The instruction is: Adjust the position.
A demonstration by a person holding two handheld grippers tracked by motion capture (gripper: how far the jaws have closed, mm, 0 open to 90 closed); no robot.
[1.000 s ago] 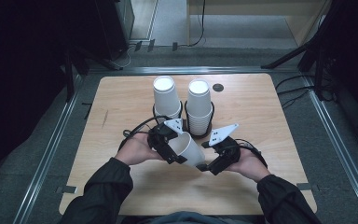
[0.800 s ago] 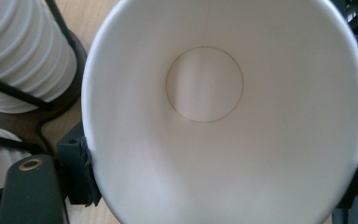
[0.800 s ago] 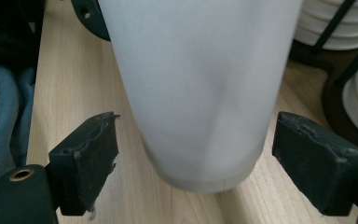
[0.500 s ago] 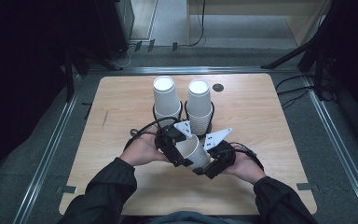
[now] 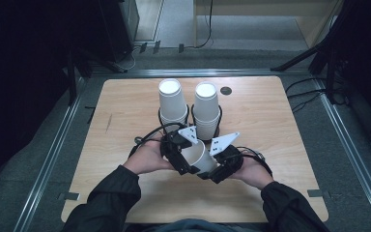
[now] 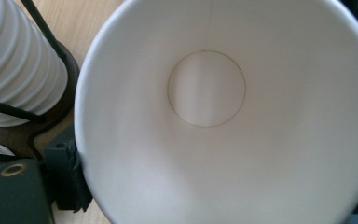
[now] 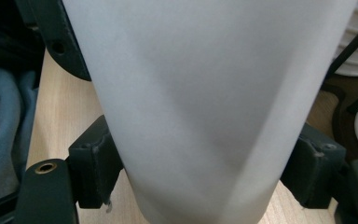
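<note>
High view: white paper cup (image 5: pixel 200 155) tilted between left gripper (image 5: pixel 176 153) and right gripper (image 5: pixel 221 166), above the wooden table (image 5: pixel 125 111), just in front of two cup stacks (image 5: pixel 189 107).
Left gripper view: cup's open mouth faces the camera; whether these jaws clamp it cannot be told.
Right gripper view: jaws, just closing, press both sides of the cup wall.

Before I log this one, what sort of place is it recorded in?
Probably a lab or test room set up for recording. A bare wooden table sits inside metal floor rails, cables trail across the grey floor behind it, and two stacks of paper cups stand in wire holders.
</note>
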